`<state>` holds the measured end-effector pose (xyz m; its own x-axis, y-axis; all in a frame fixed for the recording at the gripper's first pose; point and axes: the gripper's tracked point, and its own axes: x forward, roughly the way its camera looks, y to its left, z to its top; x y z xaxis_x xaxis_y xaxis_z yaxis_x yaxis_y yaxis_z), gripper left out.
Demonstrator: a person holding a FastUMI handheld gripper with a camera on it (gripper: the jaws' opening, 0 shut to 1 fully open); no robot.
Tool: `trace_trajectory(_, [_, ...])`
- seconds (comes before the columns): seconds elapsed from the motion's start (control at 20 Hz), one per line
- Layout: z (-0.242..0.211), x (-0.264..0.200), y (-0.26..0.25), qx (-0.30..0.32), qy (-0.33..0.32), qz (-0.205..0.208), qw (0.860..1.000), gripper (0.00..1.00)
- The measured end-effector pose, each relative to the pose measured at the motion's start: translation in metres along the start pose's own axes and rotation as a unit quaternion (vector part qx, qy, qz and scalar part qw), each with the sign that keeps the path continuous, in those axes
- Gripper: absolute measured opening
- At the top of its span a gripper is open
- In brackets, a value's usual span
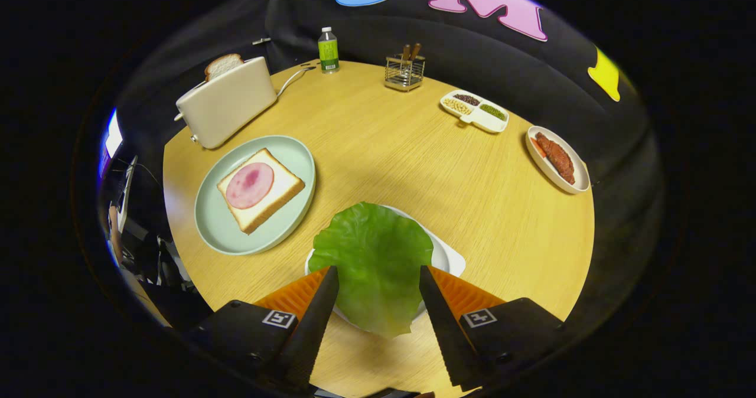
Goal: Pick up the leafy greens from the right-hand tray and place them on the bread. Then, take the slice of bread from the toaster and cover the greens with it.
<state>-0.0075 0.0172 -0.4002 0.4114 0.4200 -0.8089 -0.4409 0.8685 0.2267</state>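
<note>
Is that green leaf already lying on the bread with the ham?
No, the green leaf lies on its white tray between the open gripper fingers, apart from the bread on the plate.

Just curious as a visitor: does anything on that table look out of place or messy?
Nothing spilled. The lettuce leaf overhangs its white tray, between the open fingers. The bread slice stands up out of the toaster.

Bright even overhead light on table; soft shadows; sharp centre; strong fisheye curving and dimming toward edges.
</note>
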Motion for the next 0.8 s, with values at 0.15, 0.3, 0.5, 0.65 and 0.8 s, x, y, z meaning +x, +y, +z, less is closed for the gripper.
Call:
trace_trajectory(0.15, [-0.014,0.017,0.003,-0.007,0.03,0.009,0.999,0.82])
trace_trajectory(0.3, [-0.022,0.022,0.001,0.003,0.054,0.012,0.998,0.68])
trace_trajectory(0.5, [-0.026,0.025,-0.003,0.012,0.06,0.002,0.998,0.48])
trace_trajectory(0.65, [-0.024,0.024,-0.001,0.004,0.056,-0.011,0.998,0.1])
trace_trajectory(0.8, [-0.02,0.015,-0.003,-0.005,0.042,-0.035,0.998,0.09])
